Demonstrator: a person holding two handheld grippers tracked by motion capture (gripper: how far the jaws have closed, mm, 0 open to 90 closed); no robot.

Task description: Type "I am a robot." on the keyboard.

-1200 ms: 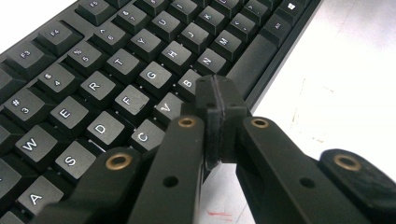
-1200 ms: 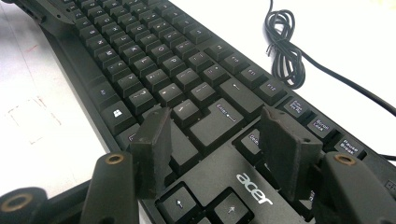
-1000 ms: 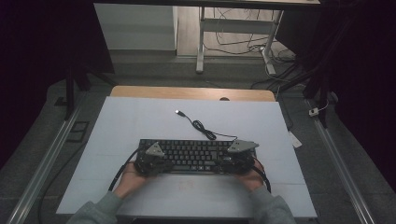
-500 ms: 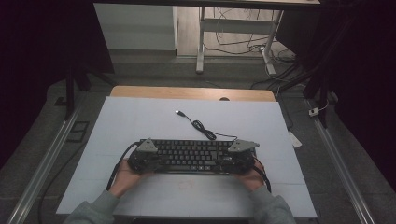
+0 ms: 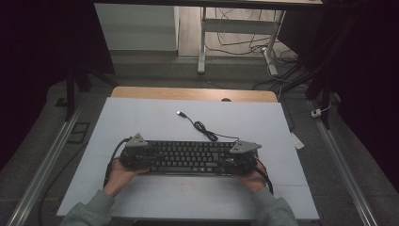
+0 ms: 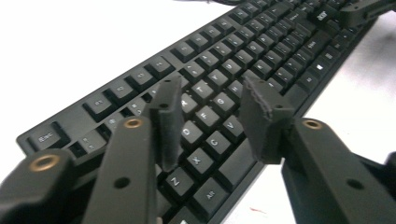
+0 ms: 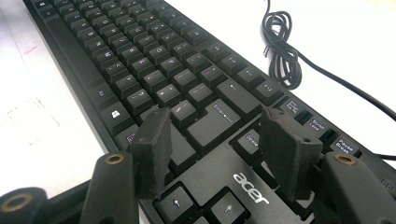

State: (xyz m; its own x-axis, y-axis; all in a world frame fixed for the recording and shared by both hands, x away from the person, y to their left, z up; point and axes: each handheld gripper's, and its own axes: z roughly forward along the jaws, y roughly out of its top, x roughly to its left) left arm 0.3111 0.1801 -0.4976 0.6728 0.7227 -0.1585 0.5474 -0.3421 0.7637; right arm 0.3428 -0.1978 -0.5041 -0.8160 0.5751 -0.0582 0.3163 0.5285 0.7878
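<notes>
1. Dim room all around, with your pale desk as the one bright patch; a wooden strip runs along its far edge, and beyond that there are table legs and loose wires on the floor.

2. Your black keyboard lies flat across the near middle of the desk, long side facing you. Its cable snakes off the back edge toward the far side, bunched into a small coil partway, and the plug lies loose on the desk.

3. Both your forearms come in from the near edge, sleeves just showing, each hand cupped under its tool at one end of the keyboard. They're pretty much mirrored and angled inward toward each other.

4. Your left gripper sits at the keyboard's left end. In the left gripper view its fingers hover over the letter keys with a clear gap between the pads. They've just been opening, nothing is pinched between them, and they're tipped down at the keys from slightly above.

5. Your right gripper is at the right end. In the right gripper view its fingers stand spread apart over the arrow-key and logo area, near the Enter key, with neither pad pressing on anything. So they're open as well, low and close over the keyboard.
</notes>
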